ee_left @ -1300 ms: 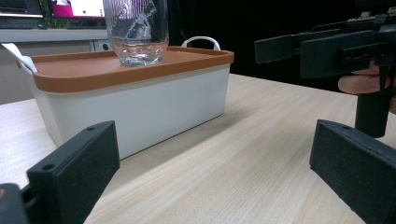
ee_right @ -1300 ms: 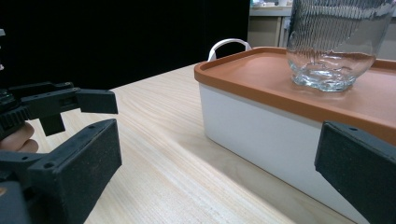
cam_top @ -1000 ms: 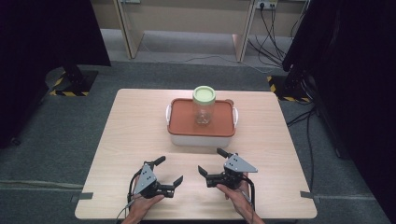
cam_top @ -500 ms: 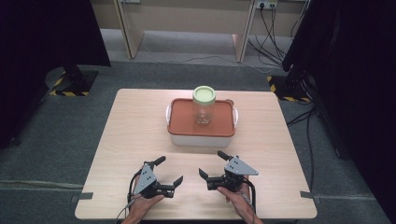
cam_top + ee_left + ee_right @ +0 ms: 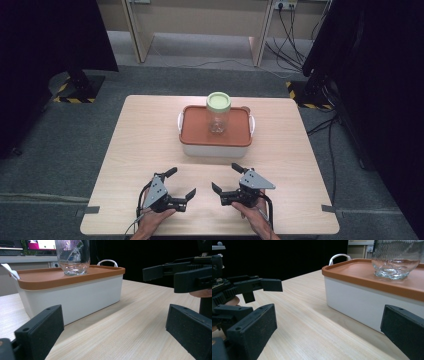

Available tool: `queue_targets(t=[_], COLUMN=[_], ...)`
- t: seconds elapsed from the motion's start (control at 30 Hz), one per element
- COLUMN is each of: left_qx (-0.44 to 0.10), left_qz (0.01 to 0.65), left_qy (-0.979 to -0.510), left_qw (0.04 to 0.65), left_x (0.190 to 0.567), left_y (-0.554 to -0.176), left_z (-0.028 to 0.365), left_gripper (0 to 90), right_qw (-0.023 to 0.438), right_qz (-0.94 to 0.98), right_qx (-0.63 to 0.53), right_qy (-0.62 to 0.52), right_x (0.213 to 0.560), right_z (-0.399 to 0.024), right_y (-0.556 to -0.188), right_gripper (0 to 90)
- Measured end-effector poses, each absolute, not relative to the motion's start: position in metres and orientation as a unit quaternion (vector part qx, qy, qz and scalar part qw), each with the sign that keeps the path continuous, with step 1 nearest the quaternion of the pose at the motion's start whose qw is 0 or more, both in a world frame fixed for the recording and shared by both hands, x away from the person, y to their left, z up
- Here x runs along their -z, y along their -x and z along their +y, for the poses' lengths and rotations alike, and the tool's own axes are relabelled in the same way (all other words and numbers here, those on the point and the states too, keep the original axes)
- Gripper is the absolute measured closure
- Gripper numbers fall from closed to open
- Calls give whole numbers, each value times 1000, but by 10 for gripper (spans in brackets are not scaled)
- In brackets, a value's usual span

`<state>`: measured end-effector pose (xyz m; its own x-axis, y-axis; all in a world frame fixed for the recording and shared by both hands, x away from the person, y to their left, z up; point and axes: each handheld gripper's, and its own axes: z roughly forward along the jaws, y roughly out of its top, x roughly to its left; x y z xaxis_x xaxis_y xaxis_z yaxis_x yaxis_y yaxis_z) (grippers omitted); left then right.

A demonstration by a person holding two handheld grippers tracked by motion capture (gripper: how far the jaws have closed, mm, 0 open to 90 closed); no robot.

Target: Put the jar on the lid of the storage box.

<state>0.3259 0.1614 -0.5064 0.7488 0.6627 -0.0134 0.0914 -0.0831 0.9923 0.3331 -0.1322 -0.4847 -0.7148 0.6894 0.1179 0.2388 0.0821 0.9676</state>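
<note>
both tongs, left tongs and right tongs, gape wide near the orange-lidded white box bearing a green-capped glass jar.

The table is seen from above and from the person's side, facing forward and down. Each gripper view is set low, just above the tabletop, close to the box, which lies at 12 o'clock. Box and jar are shared by all views.
</note>
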Motion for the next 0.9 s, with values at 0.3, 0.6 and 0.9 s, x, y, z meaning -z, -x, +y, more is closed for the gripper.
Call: queue_targets(t=[0.3,0.6,0.9], left_qx=[-230,-230,-231], left_qz=[269,270,269], left_qy=[-699,-699,-699], left_qw=[621,621,621], left_x=[506,506,506], left_y=[-326,-326,-326], left_z=[161,161,161], left_gripper=[10,10,10], right_qw=[191,191,191], right_qz=[708,708,708], right_qx=[-593,-594,-593], right_qy=[-333,-331,-331], right_x=[487,486,486], right_z=[-139,-138,-138], right_y=[-330,-328,-328], right_gripper=[9,9,9])
